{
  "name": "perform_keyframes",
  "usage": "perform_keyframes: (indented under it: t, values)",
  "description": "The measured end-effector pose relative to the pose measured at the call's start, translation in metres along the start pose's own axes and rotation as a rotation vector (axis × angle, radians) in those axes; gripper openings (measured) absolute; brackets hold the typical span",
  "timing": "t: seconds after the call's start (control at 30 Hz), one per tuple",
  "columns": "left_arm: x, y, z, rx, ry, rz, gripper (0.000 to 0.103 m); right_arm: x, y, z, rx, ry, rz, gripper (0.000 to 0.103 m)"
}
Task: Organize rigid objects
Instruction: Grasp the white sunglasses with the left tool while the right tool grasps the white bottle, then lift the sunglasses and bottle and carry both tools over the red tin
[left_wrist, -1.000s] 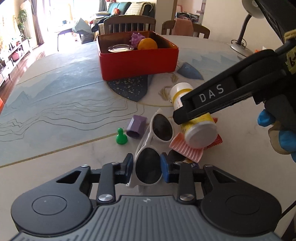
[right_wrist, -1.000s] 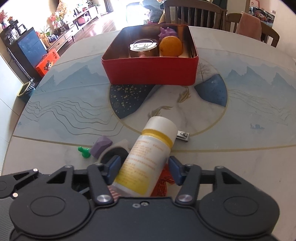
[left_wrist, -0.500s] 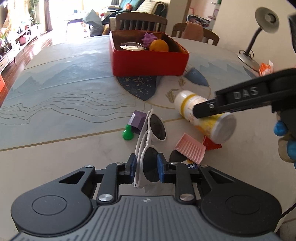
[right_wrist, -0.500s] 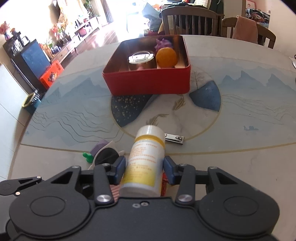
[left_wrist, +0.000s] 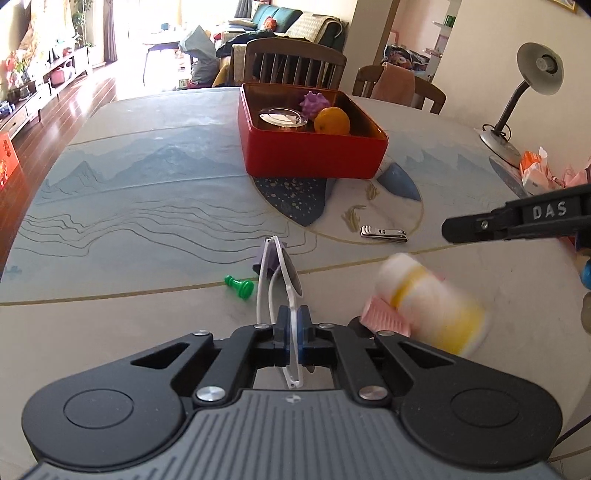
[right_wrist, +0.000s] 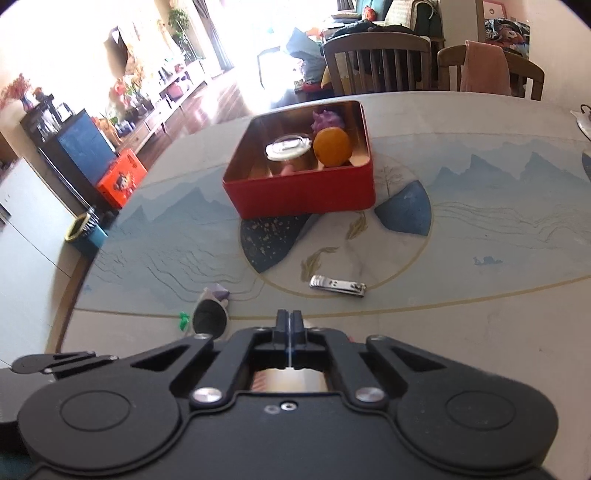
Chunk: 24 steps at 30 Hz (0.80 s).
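Note:
My left gripper is shut on white sunglasses, held edge-on above the table. My right gripper is shut and empty; in the left wrist view it hovers at the right. The white and yellow bottle is blurred, free of the gripper, over a pink ridged piece. The red tin holds a glass jar, an orange and a purple spiky toy; it also shows in the right wrist view.
A nail clipper lies on the table, also in the right wrist view. A green pawn and a purple block lie left of the sunglasses. A desk lamp stands far right. Chairs stand behind the table.
The bottle has left my right gripper and dropped; that gripper has shut empty and risen. My left gripper has closed tighter on the sunglasses and turned them edge-on, lifted.

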<state>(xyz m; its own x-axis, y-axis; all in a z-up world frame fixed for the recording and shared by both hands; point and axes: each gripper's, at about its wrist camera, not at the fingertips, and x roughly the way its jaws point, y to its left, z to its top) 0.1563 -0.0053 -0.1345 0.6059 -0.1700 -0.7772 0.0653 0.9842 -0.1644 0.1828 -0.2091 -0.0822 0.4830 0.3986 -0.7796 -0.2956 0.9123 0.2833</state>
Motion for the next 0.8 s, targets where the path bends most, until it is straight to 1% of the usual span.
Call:
perform_keyframes:
  t: [0.07, 0.13, 0.17, 0.2, 0.27, 0.33, 0.37, 0.4, 0.43, 0.47, 0.5, 0.53, 0.7, 0.8]
  values:
    - [0.001, 0.002, 0.000, 0.003, 0.016, -0.008, 0.003, 0.000, -0.001, 0.001, -0.001, 0.002, 0.001, 0.000]
    - [0.002, 0.002, 0.000, 0.011, 0.027, 0.009, 0.003, -0.001, -0.002, 0.001, -0.012, 0.019, 0.024, 0.004]
    - [0.002, 0.004, 0.000, 0.008, 0.030, 0.009, 0.003, -0.003, -0.003, 0.000, -0.024, 0.021, 0.023, 0.009]
    - [0.002, 0.005, 0.000, 0.003, 0.032, 0.004, 0.004, -0.004, -0.003, -0.001, -0.040, 0.018, 0.016, 0.019]
    - [0.004, 0.007, 0.002, -0.010, 0.040, -0.010, 0.004, -0.004, -0.004, -0.006, -0.067, 0.042, 0.030, 0.022]
    - [0.008, 0.008, 0.004, -0.020, 0.052, -0.023, 0.007, 0.000, -0.004, -0.012, -0.086, 0.067, 0.027, 0.029]
    - [0.010, 0.009, 0.005, -0.024, 0.057, -0.030, 0.008, 0.001, -0.003, -0.015, -0.102, 0.075, 0.023, 0.038]
    - [0.012, 0.009, 0.007, -0.026, 0.062, -0.034, 0.012, 0.002, -0.003, -0.018, -0.112, 0.082, 0.023, 0.046]
    - [0.014, 0.008, 0.008, -0.025, 0.067, -0.032, 0.019, 0.003, -0.004, -0.021, -0.118, 0.087, 0.027, 0.050]
    - [0.017, 0.007, 0.009, -0.024, 0.069, -0.030, 0.022, 0.003, -0.004, -0.023, -0.124, 0.092, 0.029, 0.055]
    - [0.018, 0.007, 0.010, -0.023, 0.071, -0.028, 0.027, 0.004, -0.004, -0.026, -0.132, 0.095, 0.027, 0.057]
    - [0.021, 0.007, 0.011, -0.026, 0.073, -0.031, 0.028, 0.005, -0.004, -0.028, -0.137, 0.101, 0.024, 0.057]
    - [0.035, 0.004, 0.019, -0.022, 0.099, -0.042, 0.028, 0.015, -0.010, -0.037, -0.132, 0.139, 0.026, 0.057]
    - [0.041, 0.000, 0.021, -0.005, 0.109, -0.023, 0.027, 0.020, -0.010, -0.040, -0.133, 0.152, 0.026, 0.056]
